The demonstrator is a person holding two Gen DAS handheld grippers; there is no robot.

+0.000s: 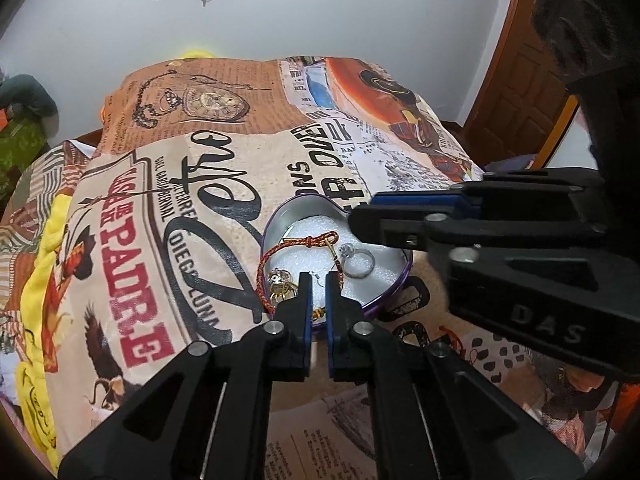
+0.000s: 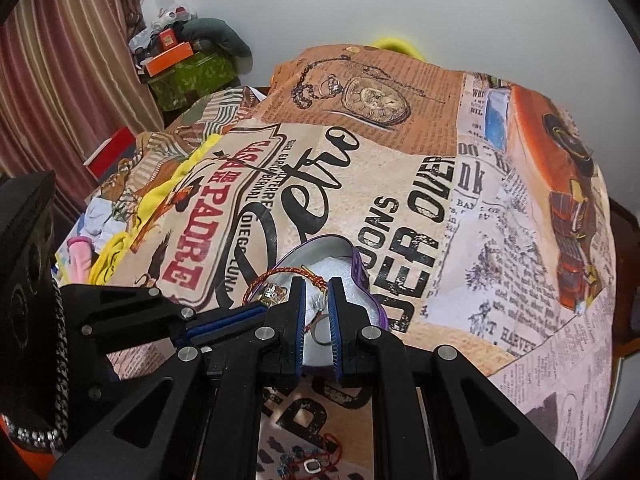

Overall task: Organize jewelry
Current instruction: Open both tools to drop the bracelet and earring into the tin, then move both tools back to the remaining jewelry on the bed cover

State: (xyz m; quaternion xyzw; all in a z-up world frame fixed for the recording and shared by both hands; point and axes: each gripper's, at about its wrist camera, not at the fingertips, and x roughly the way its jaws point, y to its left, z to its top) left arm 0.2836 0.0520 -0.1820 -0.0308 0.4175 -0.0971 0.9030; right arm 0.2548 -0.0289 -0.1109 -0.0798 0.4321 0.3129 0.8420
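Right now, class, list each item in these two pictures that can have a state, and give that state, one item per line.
Heart-shaped tin: open, lid not in view, white foam lining inside.
Red cord bracelet: draped over the tin's rim, partly inside.
Silver ring: lying on the foam.
Gold charm: resting at the tin's edge.
Left claw: open, nothing held, over the tin.
Right claw: open, nothing held, over the ring.

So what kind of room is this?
Probably a bedroom: a printed blanket covers what looks like a bed, striped curtains hang at the side, and a wooden door stands behind.
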